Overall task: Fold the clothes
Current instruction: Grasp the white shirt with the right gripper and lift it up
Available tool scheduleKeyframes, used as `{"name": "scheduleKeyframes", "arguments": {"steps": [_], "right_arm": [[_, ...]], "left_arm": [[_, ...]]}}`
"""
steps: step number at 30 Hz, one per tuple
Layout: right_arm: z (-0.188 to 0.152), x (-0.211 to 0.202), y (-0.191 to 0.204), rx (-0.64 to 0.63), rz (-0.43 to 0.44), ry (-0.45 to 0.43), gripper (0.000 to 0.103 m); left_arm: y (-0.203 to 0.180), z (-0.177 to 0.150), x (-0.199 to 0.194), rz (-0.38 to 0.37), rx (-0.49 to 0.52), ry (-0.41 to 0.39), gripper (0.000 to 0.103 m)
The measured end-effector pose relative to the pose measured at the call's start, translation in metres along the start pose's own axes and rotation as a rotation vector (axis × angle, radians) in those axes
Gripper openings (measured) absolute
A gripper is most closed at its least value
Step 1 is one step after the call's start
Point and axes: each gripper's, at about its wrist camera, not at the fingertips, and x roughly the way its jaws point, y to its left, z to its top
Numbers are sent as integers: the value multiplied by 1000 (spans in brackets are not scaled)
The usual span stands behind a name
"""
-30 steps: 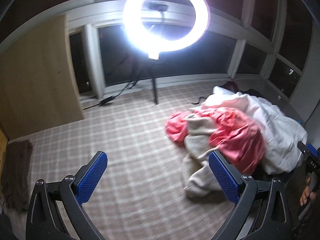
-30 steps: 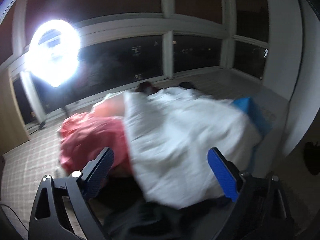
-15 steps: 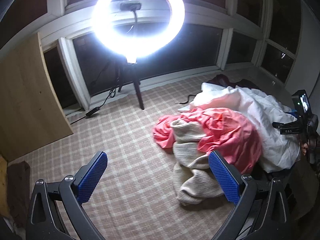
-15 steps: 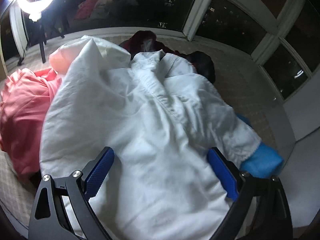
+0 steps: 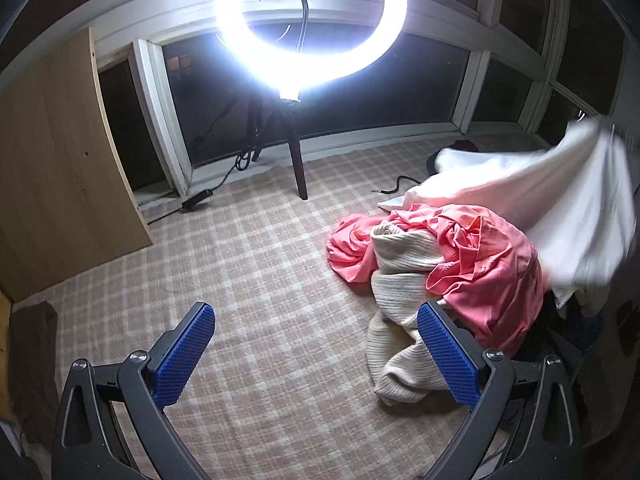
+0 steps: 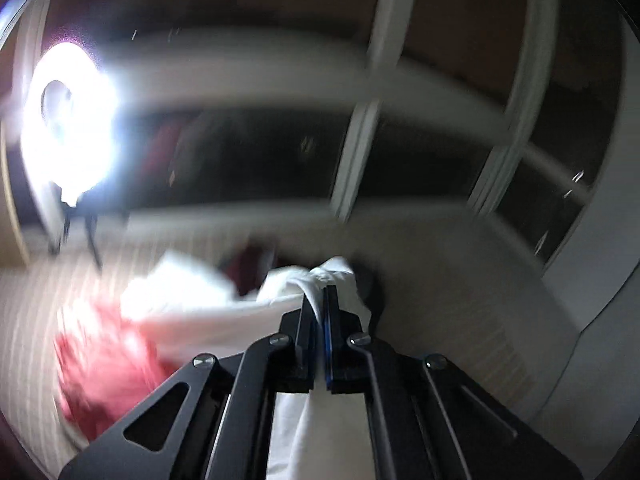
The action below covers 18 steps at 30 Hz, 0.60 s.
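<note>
Our right gripper (image 6: 321, 300) pinches the white garment (image 5: 560, 216), lifted beside the pile on the carpet (image 5: 260, 260); our left gripper (image 5: 316, 354) hovers spread, empty; the right view is motion-blurred

No writing, label, brand or number could be read in either view — the clothes showed no print, and the ring light (image 5: 311, 20) bore no visible mark. The right wrist view was blurred by motion, so any small lettering there could not be made out.
</note>
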Motion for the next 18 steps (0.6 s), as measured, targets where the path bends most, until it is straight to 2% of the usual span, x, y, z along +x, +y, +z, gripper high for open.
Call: {"name": "scheduleKeyframes", "arguments": {"steps": [2,4,9,13,14,16,18], "right_arm": [[45,-33,-4,29,-36,-121,2],[90,-75,-2,54,-14,-237,2],[162,-181,48,14,70,-432,2],[191,-272,97,-56,59,-591,2],[198,-292,101,-43,94,-612,2],[210,-333,113,-19,179,-631,2],[195,-336,124,-24,199,-590,2]], "left_arm": [[3,1,-6,1,-3,-15,102],[7,2,-15,-1,-11,-34,102],[21,-3,-35,-16,-42,-81,102],[36,-12,-47,-38,-62,-105,102],[40,-15,-52,-40,-67,-113,102],[49,-20,-62,-45,-75,-130,102],[62,-26,-73,-48,-87,-147,102]]}}
